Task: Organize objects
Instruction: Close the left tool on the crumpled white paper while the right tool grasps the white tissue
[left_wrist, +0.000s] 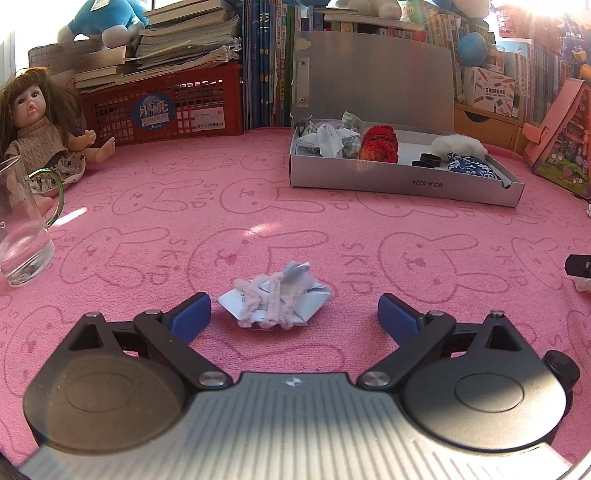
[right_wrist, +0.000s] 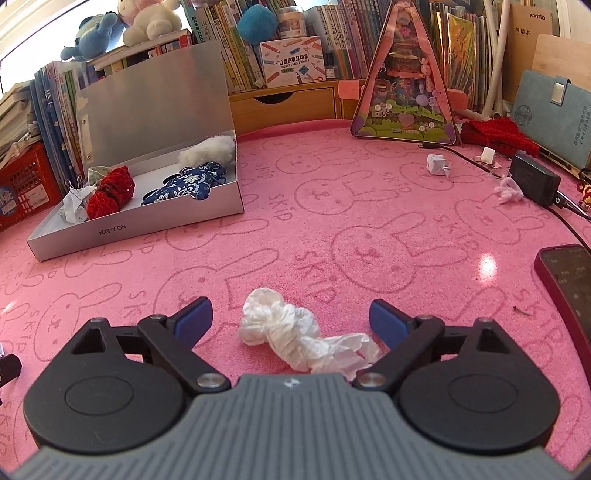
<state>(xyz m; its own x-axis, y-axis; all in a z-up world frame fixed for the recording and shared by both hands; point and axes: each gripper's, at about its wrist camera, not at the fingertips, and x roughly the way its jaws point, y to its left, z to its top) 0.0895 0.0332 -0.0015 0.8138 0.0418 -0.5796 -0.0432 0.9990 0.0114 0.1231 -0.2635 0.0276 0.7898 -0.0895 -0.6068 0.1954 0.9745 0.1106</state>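
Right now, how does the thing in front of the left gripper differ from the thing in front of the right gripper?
The folded paper piece before the left gripper has flat, sharp creases; the crumpled white tissue before the right gripper is soft and twisted. The paper piece carries fuzzy pink strands on top; the tissue is plain white. The paper piece is compact; the tissue stretches out long. Both lie on the pink mat between open jaws, ungrasped.

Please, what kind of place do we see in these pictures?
Probably a child's desk or study corner at home. Rows of books line the back, soft toys sit on top of them, a doll leans at the left, and a pink rabbit-print mat covers the surface.
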